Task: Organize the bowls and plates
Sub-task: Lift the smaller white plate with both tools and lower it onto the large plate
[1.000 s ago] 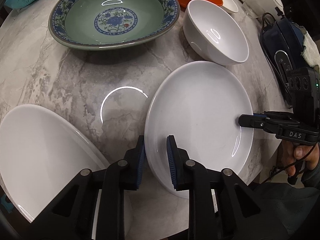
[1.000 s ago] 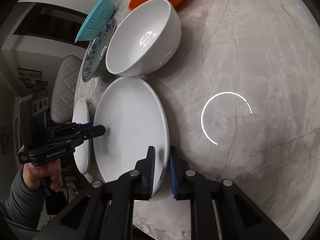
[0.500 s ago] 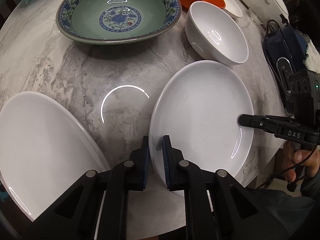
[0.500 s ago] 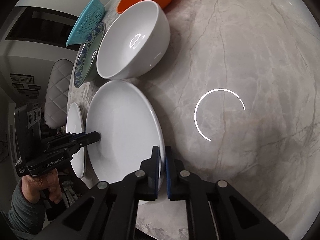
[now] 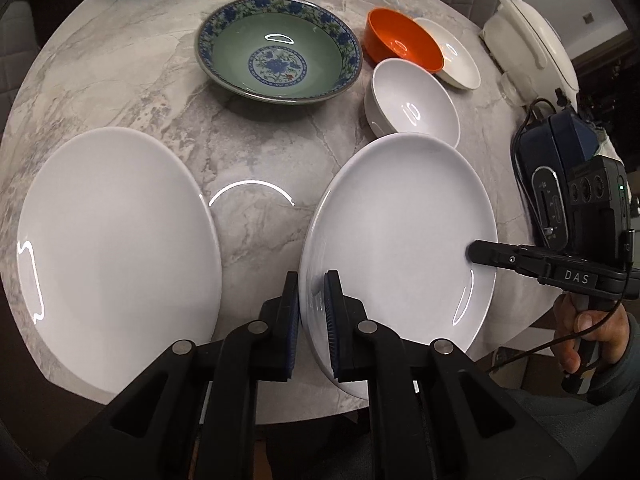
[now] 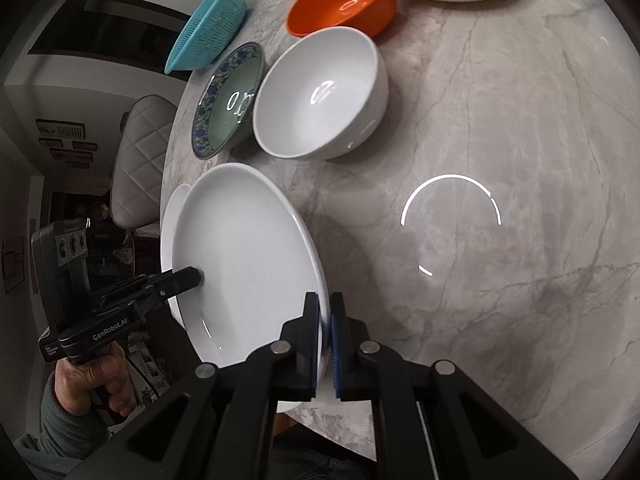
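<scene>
My left claw (image 5: 311, 312) and my right claw (image 6: 325, 334) each pinch opposite rims of the same white plate (image 5: 400, 236), raised off the marble table (image 5: 256, 152). Another white plate (image 5: 116, 256) lies left. Beyond, white bowl (image 5: 412, 102), orange bowl (image 5: 402, 44), patterned green bowl (image 5: 278, 50) all sit empty.

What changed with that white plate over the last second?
Both grippers closed their jaws on the white plate: the left gripper on its near rim, the right gripper on the opposite rim. The plate has since come up off the table, as its shadow in the right view suggests. The other plate and the bowls kept their places.
</scene>
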Tool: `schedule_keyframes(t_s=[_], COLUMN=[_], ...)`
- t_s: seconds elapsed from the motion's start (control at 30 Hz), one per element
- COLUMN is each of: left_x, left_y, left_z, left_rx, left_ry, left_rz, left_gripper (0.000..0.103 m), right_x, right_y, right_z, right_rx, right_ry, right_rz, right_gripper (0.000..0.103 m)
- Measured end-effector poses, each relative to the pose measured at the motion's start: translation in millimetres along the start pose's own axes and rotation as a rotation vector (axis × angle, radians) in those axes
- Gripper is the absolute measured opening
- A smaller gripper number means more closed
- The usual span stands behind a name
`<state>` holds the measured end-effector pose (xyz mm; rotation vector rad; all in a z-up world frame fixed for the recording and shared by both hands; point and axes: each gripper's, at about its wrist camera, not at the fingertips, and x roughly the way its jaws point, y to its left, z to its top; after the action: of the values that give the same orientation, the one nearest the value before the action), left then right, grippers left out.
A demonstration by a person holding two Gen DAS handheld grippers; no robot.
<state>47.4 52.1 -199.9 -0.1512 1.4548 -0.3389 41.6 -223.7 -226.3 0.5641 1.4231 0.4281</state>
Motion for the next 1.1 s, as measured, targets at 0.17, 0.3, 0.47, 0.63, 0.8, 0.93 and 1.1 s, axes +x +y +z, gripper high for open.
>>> schedule_keyframes(t_s=[0.17, 0.3, 0.47, 0.63, 0.8, 0.93, 1.1], left_x=[-59.0, -98.6, -112.1, -93.8, -66.4, -51.0, -39.4], left_y=[19.6, 56.0, 129.9, 195.9, 224.4, 236.3, 243.8], left_z=[-20.8, -33.6, -42.4, -45.6, -43.0, -35.5, -26.2], left_rx=[-0.064, -0.102, -0.128, -0.144, -0.136, -0.113, -0.097], left_ry=[-0.076, -0.123, -0.123, -0.082, -0.041, -0.022, -0.013], left_rz=[0.003, 0.014, 0.042, 0.071, 0.088, 0.094, 0.098], left_gripper=[0.010, 0.010, 0.010, 0.010, 0.010, 0.010, 0.011], right_x=[-7.0, 1.3, 47.7, 111.9, 156.9, 175.5, 184.7], right_y=[43.3, 90.5, 140.7, 171.8, 180.5, 179.7, 175.6], right_z=[10.7, 19.8, 31.1, 37.5, 42.4, 47.2, 50.8], right_rx=[-0.100, -0.182, -0.217, -0.225, -0.211, -0.196, -0.176], right_ry=[0.031, 0.039, 0.054, 0.100, 0.130, 0.143, 0.152], right_rz=[0.019, 0.030, 0.030, 0.002, -0.041, -0.079, -0.111], right_gripper=[0.008, 0.008, 0.008, 0.008, 0.009, 0.010, 0.010])
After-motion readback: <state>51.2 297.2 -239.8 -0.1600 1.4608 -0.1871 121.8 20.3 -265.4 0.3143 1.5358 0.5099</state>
